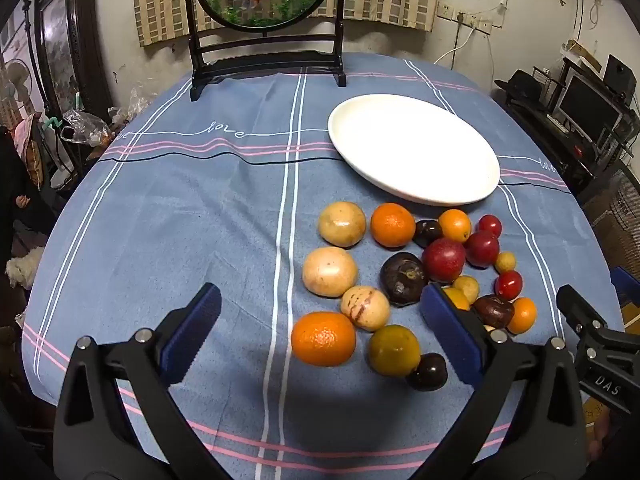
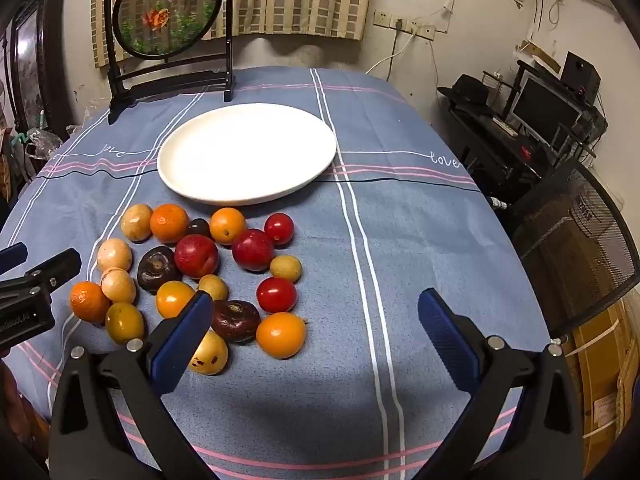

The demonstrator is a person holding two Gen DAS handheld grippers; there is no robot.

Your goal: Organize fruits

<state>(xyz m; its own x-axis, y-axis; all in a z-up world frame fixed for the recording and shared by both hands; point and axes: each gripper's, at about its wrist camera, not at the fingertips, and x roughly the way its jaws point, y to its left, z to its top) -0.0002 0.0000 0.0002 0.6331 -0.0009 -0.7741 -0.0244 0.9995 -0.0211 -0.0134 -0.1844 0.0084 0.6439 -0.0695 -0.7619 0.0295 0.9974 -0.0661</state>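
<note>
Fingers [image 1: 206, 312] spread, both grippers [image 2: 316, 320], fruits [image 2: 192, 256] seemingly untouched

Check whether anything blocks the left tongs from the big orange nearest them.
Nothing visible does. The left tongs hang open above the round orange fruit, which lies at the pile's near edge on the blue striped tablecloth.

Fruits [image 2: 200, 276] lie clustered on the worktop [image 2: 400, 240], just before a plate [image 2: 244, 152]; a screen [image 2: 168, 12] stands behind the plate.
</note>
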